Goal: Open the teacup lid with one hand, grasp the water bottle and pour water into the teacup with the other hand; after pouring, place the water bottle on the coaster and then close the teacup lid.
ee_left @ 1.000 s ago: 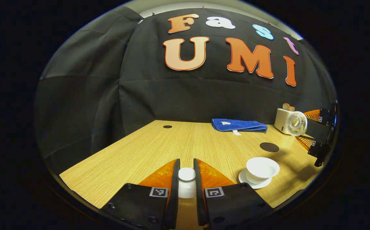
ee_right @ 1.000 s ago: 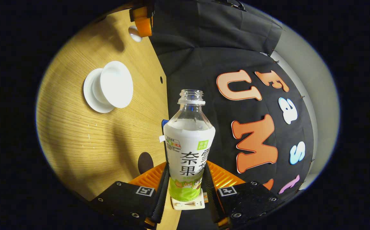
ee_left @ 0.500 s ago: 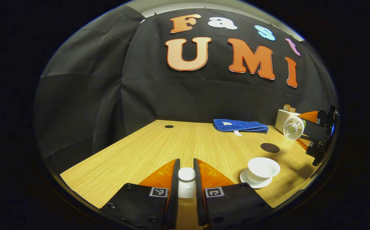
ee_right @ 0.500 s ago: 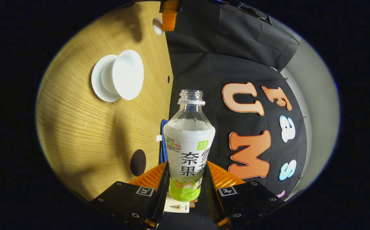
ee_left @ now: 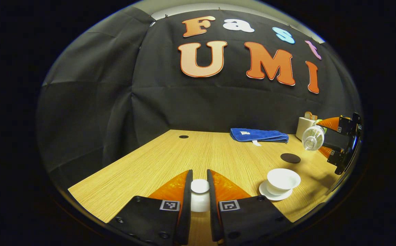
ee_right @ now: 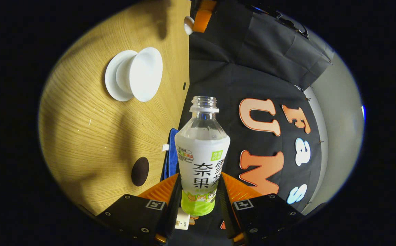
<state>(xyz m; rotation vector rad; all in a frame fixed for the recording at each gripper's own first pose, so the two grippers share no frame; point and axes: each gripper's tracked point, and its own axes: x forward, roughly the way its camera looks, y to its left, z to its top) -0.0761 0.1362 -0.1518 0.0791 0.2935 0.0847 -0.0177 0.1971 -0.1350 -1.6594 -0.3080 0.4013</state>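
The left gripper [ee_left: 199, 191] has both fingers [ee_left: 187, 191] pressed on the white lid [ee_left: 200, 186], which it holds up off the table [ee_left: 170, 157] near the front edge. Beyond it, to its right and near the table's right side, the cup [ee_left: 283, 179] sits open on its saucer [ee_left: 275, 195], with the dark coaster [ee_left: 290, 158] just behind it and a blue towel [ee_left: 259, 135] along the back edge.

The right gripper [ee_right: 198, 194] is clenched on the bottle [ee_right: 202, 160], both fingers gripping the lower part of its label. The bottle has no cap and lies tipped on its side, as the left gripper view shows, its open mouth [ee_left: 309, 142] aimed across the table from the right edge. In the right gripper view the cup [ee_right: 143, 73] lies up and to the left of the bottle mouth, well apart from it, and the coaster [ee_right: 140, 171] is near the fingers.

Over the last second the tipped bottle has drifted away: in the left gripper view it has shrunk and slid back toward the right edge, and in the right gripper view the cup has slid upward and the wall has swung round. No stream is visible, and I cannot tell whether the cup holds water. My reading is that pouring is over or being broken off, and the bottle now needs righting and setting on the coaster before the lid goes back.
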